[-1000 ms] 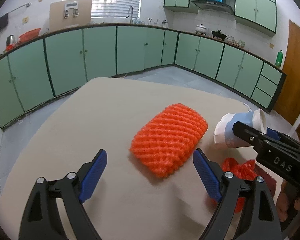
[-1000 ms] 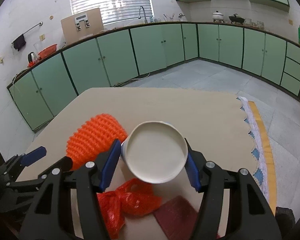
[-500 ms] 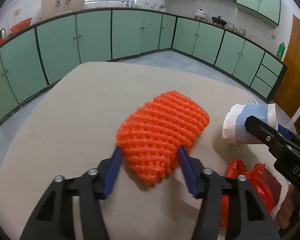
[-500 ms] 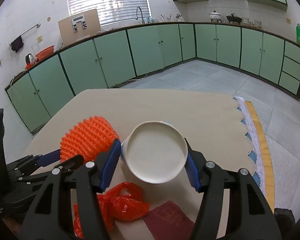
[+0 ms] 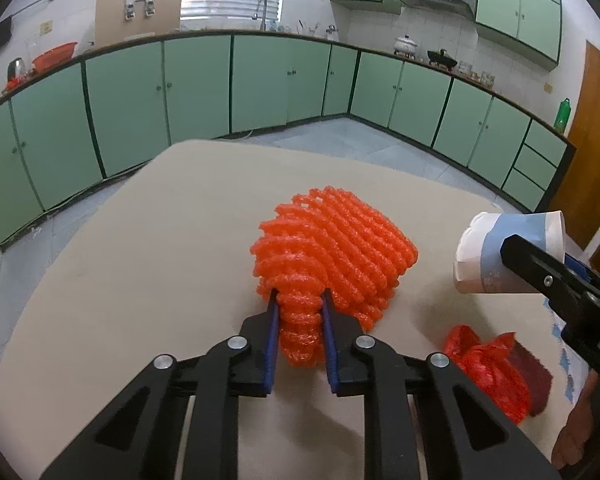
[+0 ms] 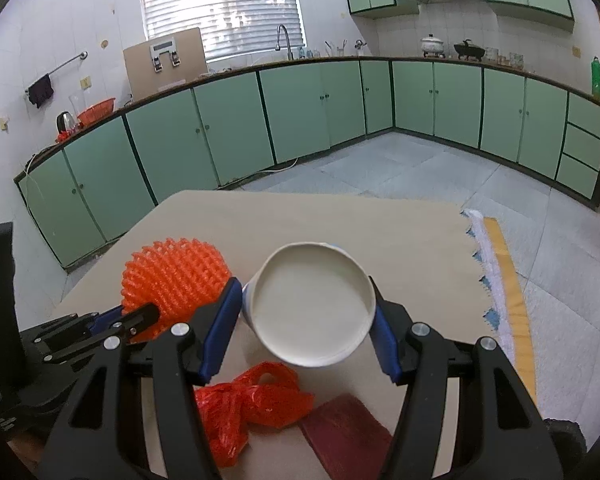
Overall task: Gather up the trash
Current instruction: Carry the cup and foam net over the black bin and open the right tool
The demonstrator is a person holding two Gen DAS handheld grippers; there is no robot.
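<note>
Orange foam net pinched in the left tongs, paper cup clamped in the right tongs, over a beige bench.

The net is a bright orange, ribbed mesh sleeve; its near end is squeezed narrow between the left tongs, whose jaws have just been closing on it, while the rest bulges out over the bench. The right tongs grip a white cup by its sides, mouth toward the camera. A crumpled red bag lies just below.

Orange foam net rough; paper cup smooth, matt.
</note>
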